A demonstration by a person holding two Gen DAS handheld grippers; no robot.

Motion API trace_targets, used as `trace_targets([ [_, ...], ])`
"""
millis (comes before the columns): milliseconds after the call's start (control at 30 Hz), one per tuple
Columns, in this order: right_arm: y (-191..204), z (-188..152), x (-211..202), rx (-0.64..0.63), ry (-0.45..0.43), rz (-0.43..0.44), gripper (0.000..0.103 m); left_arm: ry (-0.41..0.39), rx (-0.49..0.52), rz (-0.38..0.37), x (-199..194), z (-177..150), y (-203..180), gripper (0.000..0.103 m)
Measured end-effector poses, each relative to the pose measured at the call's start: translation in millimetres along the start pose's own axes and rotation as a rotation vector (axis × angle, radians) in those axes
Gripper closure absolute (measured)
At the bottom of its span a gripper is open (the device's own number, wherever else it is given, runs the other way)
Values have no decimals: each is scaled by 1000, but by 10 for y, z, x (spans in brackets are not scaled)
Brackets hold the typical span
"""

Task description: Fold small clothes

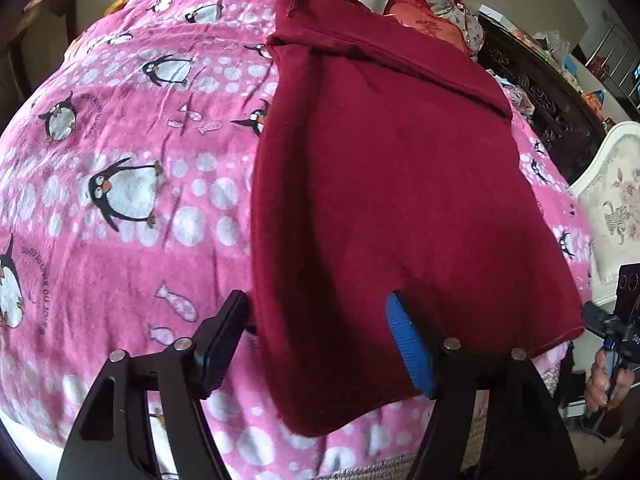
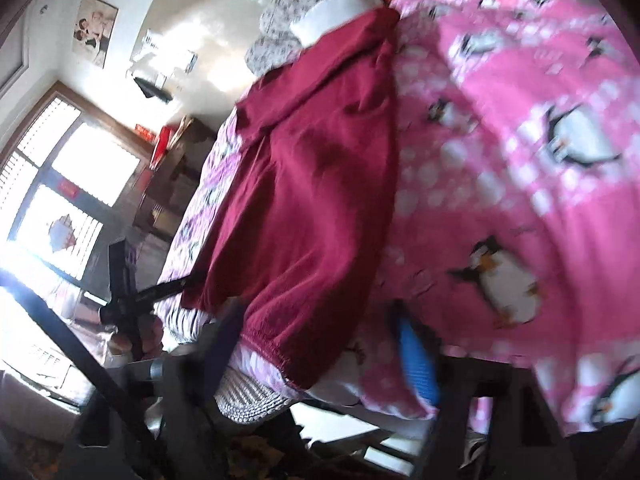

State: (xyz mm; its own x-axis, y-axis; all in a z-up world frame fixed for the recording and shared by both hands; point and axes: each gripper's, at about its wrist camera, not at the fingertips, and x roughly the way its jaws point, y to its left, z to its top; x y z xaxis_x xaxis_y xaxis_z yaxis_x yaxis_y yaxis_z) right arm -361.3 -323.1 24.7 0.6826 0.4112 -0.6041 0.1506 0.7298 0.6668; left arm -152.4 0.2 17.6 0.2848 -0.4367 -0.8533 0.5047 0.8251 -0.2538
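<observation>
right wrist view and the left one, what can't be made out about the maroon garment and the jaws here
- Right wrist view: motion blur smears the right gripper; whether its jaws touch the maroon garment is unclear.
- Left wrist view: the garment's near hem drapes over the penguin blanket edge, hiding its underside.
- Left wrist view: garment type unclear, folds hide it.

Left tongs (image 1: 316, 344): matte black angular arms with triangular cut-outs, round silver rivets at the pivots. One finger carries a ribbed blue pad (image 1: 408, 344); the other finger (image 1: 224, 340) shows a black block with a ridged face. Right tongs (image 2: 324, 352): same black frame and ribbed blue pad (image 2: 416, 360), heavily blurred. A hand (image 1: 608, 380) grips a blue-and-black handle.
</observation>
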Motion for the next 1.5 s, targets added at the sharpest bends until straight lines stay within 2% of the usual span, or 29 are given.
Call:
trace_targets([
  [33, 35, -9, 39, -18, 0, -18, 66, -4, 14, 17, 10, -6, -33, 36],
  [67, 92, -6, 29, -71, -19, -55, 82, -5, 29, 27, 8, -6, -65, 48],
  [100, 113, 11, 14, -87, -20, -39, 93, 4, 41, 22, 1, 8, -87, 81],
  [133, 140, 61, -51, -87, -33, 22, 93, 11, 50, 17, -20, 29, -96, 95],
  [233, 271, 236, -249, -128, -92, 97, 93, -19, 43, -64, -215, 190, -38, 96],
  [400, 476, 619, -428, -191, -205, 129, 93, -111, 11, -123, -520, 570, 75, 96],
  [500, 530, 913, -452, -207, -264, 126, 93, -152, -9, -129, -607, 866, 106, 96],
  [633, 552, 1345, -383, -192, -296, 120, 93, -198, -20, -129, -630, 1331, 98, 96],
  [767, 565, 1853, -212, -174, -308, 89, 93, -213, -65, -124, -501, 1966, 112, 96],
  [867, 524, 2280, -44, -161, -326, 39, 93, -233, -68, -68, -323, 2471, 53, 96],
  [1033, 204, 2930, 286, -64, -342, -22, 93, -234, -95, -13, 145, 3221, 10, 96],
  [1100, 77, 3162, 435, -32, -344, -60, 93, -241, -111, 4, 322, 3393, 9, 96],
  [1167, -76, 3417, 707, -26, -302, -91, 91, -187, -71, 42, 621, 3569, -46, 95],
  [1233, -216, 3571, 905, -7, -267, -178, 84, -136, -86, 109, 855, 3665, -29, 92],
  [1267, -307, 3607, 946, 23, -252, -196, 79, -125, -85, 102, 887, 3661, -13, 90],
  [1333, -381, 3574, 839, 62, -271, -119, 60, -130, -63, 76, 824, 3665, -3, 85],
  [1367, -393, 3526, 675, 72, -328, -108, 34, -132, -54, 63, 780, 3651, -6, 82],
  [1400, -384, 3467, 514, 74, -391, -134, 24, -137, -49, 47, 709, 3648, 11, 72],
  [1433, -378, 3421, 403, 71, -433, -147, 22, -146, -51, 48, 659, 3644, 9, 55],
  [1467, -354, 3386, 288, 61, -450, -138, 22, -196, -62, 88, 534, 3628, 26, 43],
  [1500, -309, 3361, 225, 43, -441, -119, 27, -248, -67, 115, 426, 3615, 29, 28],
])
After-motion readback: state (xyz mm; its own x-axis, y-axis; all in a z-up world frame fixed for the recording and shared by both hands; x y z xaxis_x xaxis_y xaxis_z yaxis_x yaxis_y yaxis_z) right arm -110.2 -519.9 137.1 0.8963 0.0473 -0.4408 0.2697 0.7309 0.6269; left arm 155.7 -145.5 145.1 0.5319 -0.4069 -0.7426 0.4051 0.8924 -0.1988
